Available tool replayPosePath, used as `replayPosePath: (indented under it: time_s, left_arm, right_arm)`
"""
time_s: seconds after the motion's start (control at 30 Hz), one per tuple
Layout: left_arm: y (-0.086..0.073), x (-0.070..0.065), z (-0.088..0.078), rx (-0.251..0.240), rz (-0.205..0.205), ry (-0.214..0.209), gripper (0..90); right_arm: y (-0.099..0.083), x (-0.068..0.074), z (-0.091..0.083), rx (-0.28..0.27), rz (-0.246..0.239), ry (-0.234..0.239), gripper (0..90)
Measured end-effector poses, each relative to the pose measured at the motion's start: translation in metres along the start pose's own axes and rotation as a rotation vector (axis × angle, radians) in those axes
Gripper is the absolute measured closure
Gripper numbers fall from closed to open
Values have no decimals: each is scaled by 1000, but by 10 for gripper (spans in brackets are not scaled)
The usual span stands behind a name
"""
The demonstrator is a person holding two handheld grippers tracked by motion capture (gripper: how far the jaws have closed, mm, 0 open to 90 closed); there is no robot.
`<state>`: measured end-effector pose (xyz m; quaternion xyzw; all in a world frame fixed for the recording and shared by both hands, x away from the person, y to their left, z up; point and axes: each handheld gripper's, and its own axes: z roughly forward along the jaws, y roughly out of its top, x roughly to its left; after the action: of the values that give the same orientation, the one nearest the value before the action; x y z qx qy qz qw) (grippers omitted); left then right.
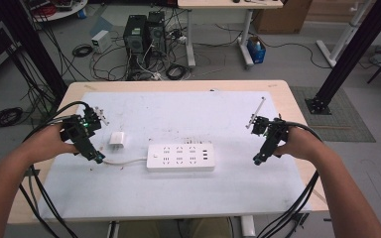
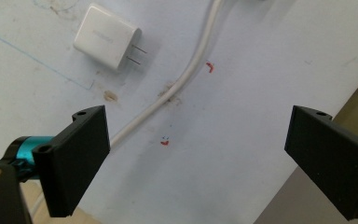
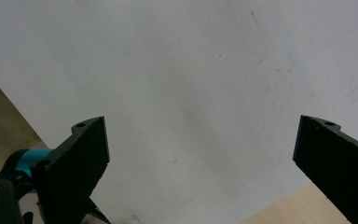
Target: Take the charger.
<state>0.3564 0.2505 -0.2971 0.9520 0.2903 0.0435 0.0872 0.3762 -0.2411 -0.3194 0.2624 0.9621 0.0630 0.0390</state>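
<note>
The left gripper (image 1: 97, 158) hangs spread beside the white charger (image 1: 117, 139). The right gripper (image 1: 258, 159) hangs spread right of the power strip (image 1: 180, 157); all 4 lie apart.

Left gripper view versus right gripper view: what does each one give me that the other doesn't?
Left gripper view: the white charger, prongs free, lying beside the white cable that runs between the wide-open jaws of the left gripper, plus small red marks on the mat.

Right gripper view: bare mat between the open jaws of the right gripper.

Both: two black jaws spread wide, gripping nothing, over the pale mat, table edge at a corner.
</note>
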Motion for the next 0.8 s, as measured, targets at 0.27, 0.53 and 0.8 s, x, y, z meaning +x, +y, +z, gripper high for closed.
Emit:
replayPosePath:
  time_s: [0.27,0.53,0.8]
  left_arm:
    - [-2,7,1,-46,-174,-2,66]
    - [4,23,12,-100,-502,-9,66]
    - [13,35,29,-110,-685,30,66]
  right_arm:
    - [-1,-2,0,-5,16,-10,29]
    - [1,-6,3,-7,24,-21,29]
    - [1,-9,5,-3,22,-19,29]
